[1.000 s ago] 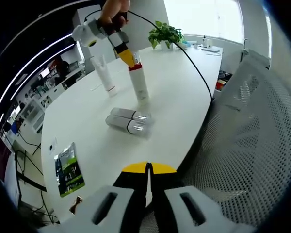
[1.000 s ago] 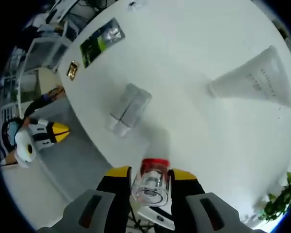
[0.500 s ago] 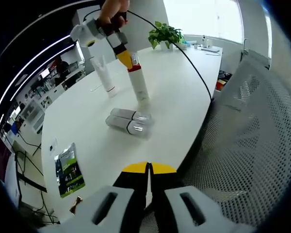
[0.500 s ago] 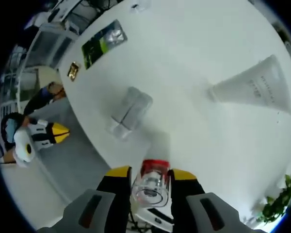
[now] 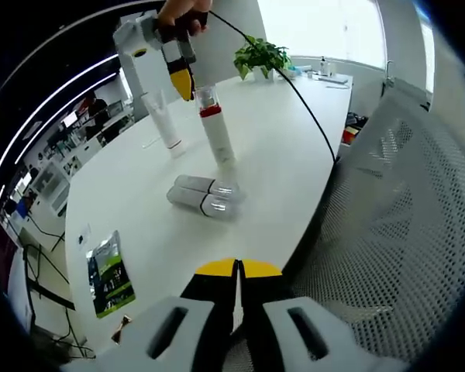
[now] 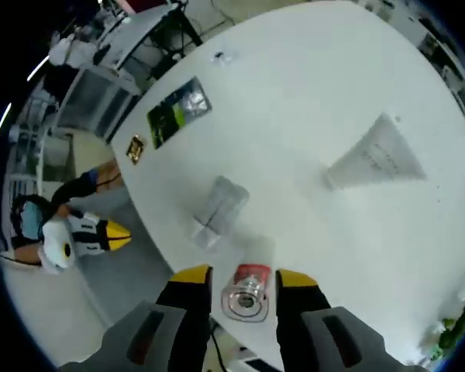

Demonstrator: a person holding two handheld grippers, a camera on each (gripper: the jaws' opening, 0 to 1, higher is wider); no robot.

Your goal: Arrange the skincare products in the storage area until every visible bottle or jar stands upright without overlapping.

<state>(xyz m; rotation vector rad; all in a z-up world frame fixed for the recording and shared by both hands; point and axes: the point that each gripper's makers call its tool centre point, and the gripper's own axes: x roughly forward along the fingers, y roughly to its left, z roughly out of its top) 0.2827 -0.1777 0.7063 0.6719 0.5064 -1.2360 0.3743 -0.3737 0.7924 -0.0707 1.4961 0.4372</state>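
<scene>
On the table [image 5: 279, 139], right gripper [image 6: 244, 277] fingers spread around the bottle [image 6: 248, 291], contact unclear; left gripper [image 5: 238, 269] fingers closed.

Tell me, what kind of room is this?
Probably an open office or meeting space: a long white table, a mesh office chair beside it, a potted plant at the far end, and desks with screens in the background.

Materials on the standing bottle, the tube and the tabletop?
Standing bottle: opaque white body, probably plastic, red band, see-through cap, either plastic or glass. Tube: matte white, flattened end, likely soft plastic. Tabletop: smooth white, faint sheen, maybe laminate.
</scene>
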